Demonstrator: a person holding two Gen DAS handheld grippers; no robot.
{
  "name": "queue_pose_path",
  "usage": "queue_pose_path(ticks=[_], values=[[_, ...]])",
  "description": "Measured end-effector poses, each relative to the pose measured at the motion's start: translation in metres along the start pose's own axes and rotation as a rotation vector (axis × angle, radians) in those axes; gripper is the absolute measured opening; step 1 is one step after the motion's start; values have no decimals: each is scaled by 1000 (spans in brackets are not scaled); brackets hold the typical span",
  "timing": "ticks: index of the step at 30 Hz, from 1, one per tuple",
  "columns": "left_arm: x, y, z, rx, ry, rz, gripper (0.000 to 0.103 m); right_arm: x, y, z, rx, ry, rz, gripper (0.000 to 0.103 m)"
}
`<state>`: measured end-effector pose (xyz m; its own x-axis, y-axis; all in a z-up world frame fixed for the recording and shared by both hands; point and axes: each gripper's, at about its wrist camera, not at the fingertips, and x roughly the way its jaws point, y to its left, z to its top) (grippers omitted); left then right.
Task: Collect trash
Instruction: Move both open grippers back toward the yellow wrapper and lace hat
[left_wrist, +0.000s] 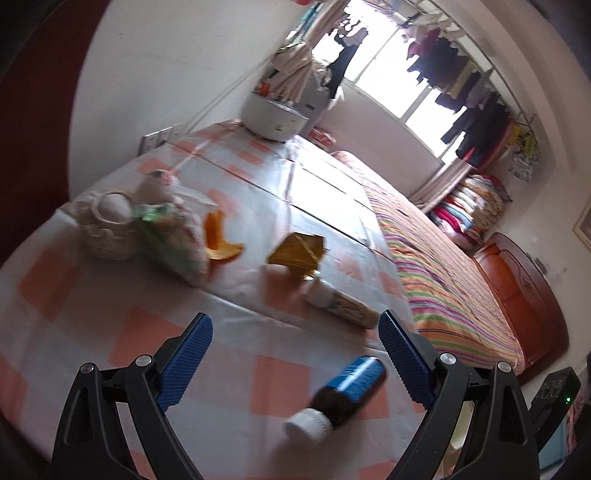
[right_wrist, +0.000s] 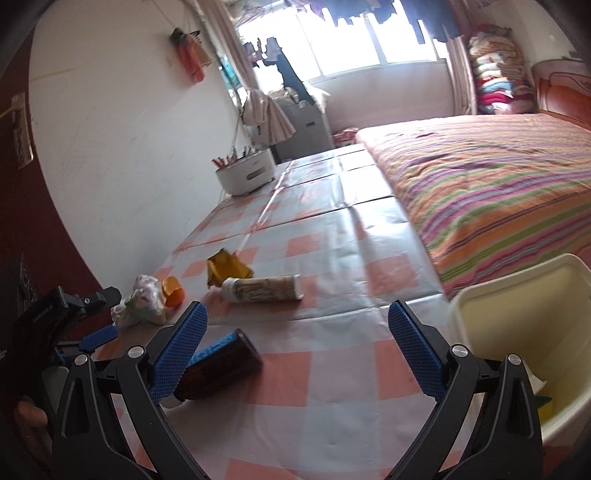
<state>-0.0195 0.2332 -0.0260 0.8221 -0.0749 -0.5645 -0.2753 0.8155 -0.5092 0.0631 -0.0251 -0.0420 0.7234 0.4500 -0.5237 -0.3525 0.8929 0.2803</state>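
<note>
Both grippers, left and right, hang over the checked tablecloth with jaws spread wide, gripping nothing. A brown bottle lies on its side between the left fingers; a tube, yellow wrapper and orange peel lie beyond, and a cream bin stands at the right.

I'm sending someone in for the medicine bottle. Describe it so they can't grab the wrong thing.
Start at the long table with the pink-and-white checked cloth beside the striped bed. On the table's near end lies a dark brown bottle with a blue label and white cap, on its side. Its neighbour, the cream printed tube with a white cap, is pale; only the bottle is dark brown.
</note>
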Motion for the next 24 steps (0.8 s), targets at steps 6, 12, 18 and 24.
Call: queue_pose_path(ticks=[6,12,18,24], values=[[-18,46,16,-80,-39,84,89,30,43,0,-78,53,62,97],[-33,89,29,-153,-69,162,89,58,94,1,-181,102,156,97],[-35,121,37,-208,-67,207,89,79,150,4,-320,129,227,97],[-27,134,50,-229,-47,226,89,101,183,20,-386,152,250,96]])
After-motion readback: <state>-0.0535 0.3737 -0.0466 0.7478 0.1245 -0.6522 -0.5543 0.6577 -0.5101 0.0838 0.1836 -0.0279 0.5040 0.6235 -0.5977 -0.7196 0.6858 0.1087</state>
